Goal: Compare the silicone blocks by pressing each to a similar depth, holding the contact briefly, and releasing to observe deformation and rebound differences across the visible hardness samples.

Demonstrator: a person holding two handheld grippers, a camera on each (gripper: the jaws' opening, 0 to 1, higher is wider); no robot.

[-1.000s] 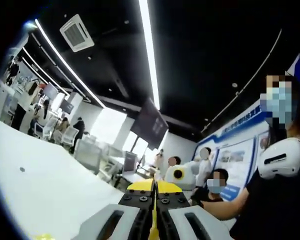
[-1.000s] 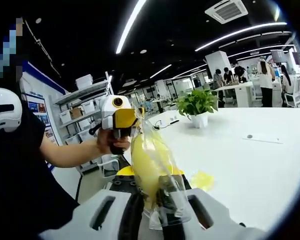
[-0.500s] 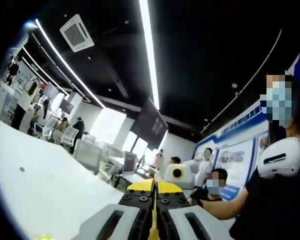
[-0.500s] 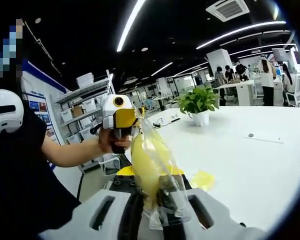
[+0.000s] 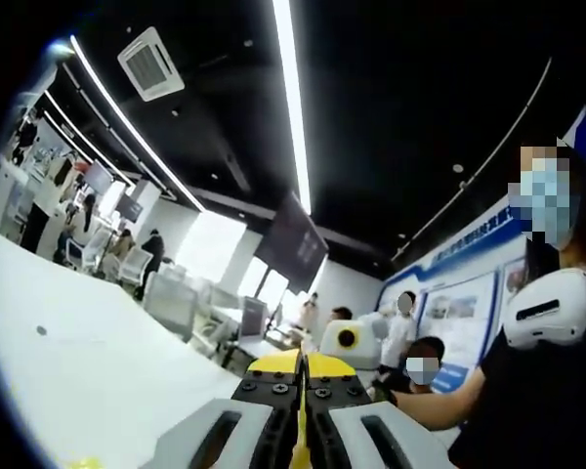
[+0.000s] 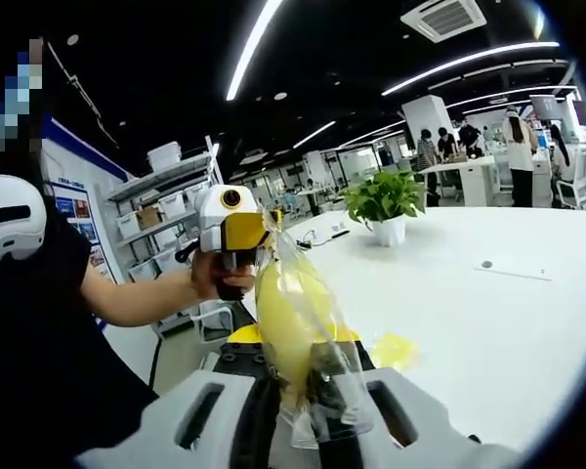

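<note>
Holding the clear bag of yellow silicone block aloft, we keep the right gripper clamped on its lower end and the left gripper pinching its top, above the white table, probably for unpacking.

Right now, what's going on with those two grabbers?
Right gripper shut on clear bag of yellow stuff, held above white table. Left gripper shut, its tip at the bag's top. Potted plant well clear.

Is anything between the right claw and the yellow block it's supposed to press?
Yes. The yellow block sits inside a clear plastic bag, and the right claw is shut on that bag, so the film lies between pads and silicone. The left claw grips the bag's top.
</note>
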